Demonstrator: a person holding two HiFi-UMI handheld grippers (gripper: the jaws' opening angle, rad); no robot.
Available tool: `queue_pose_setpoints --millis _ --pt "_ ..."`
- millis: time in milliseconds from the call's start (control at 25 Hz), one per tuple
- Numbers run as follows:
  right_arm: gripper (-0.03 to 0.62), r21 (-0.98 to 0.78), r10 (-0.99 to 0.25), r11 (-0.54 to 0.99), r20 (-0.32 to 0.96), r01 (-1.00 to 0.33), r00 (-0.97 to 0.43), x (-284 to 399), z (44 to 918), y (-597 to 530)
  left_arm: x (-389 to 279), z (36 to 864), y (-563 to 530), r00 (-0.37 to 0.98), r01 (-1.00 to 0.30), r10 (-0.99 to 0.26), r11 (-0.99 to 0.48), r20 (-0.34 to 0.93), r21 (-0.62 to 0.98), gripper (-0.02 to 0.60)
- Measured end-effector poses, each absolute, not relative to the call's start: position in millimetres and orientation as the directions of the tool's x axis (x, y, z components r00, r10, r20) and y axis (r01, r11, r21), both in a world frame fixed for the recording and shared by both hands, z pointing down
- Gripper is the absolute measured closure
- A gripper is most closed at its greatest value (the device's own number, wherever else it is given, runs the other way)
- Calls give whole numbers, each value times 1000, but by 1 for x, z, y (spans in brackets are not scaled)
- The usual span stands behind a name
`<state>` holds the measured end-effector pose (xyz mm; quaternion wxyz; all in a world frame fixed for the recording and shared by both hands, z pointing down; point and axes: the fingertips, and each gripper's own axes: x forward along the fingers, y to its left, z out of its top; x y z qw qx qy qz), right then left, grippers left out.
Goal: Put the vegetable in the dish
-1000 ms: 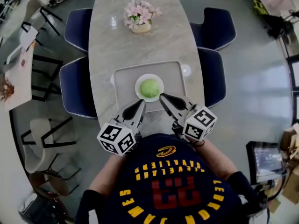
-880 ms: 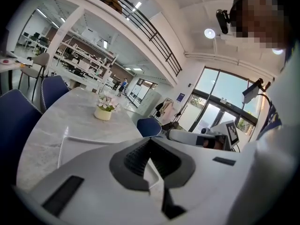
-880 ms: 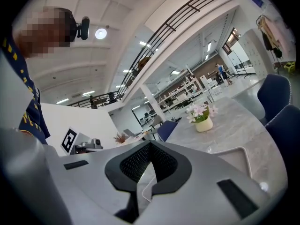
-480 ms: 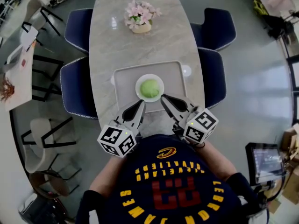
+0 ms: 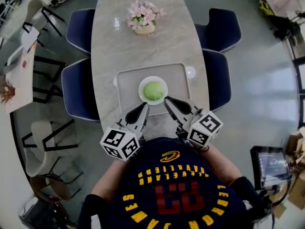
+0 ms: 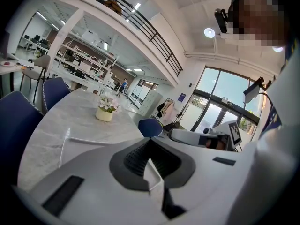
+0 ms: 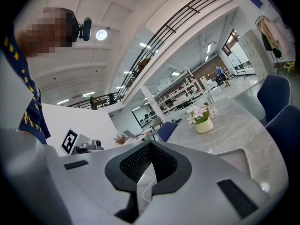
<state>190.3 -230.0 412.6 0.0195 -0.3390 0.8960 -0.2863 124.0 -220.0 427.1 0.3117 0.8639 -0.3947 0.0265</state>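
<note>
Fingers (image 6: 133, 159) of the left gripper (image 5: 143, 104): closed tip to tip, with nothing caught between them, as shown in the left gripper view. Fingers (image 7: 133, 162) of the right gripper (image 5: 166, 99): likewise pressed together at the tips and empty, as shown in the right gripper view. Both grippers are held low in the centre of the head view, over the lower edge of the tray (image 5: 127, 82). The left tip is placed at the lower left of the dish (image 5: 153, 78) and the right tip just at its lower right; contact with the dish cannot be determined. Vegetable (image 5: 153, 89): green, rounded, lodged in the middle of the white dish. Dish: set at the centre of the pale rectangular tray. Tray: laid on the marble-patterned table (image 5: 143, 46). Flower pot (image 5: 143, 19): pink blooms, placed at the upper end of the table, well apart from the tray. Chairs (image 5: 78, 30): dark blue, ranged two along each long side of the table. Marker cubes (image 5: 120, 144): one mounted at the rear of each gripper, just above the person's dark jersey (image 5: 167, 194).
</note>
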Motion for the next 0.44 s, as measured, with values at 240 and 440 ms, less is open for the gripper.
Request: queue_pose_setpoints --millis 240,440 --pt "589 -526 -618 608 157 -595 -770 190 413 -230 124 430 -219 686 -700 -664 -490 298 520 581" --pt "589 -518 -616 614 157 -596 -772 190 412 -230 124 430 -220 685 -700 -665 -489 298 520 581"
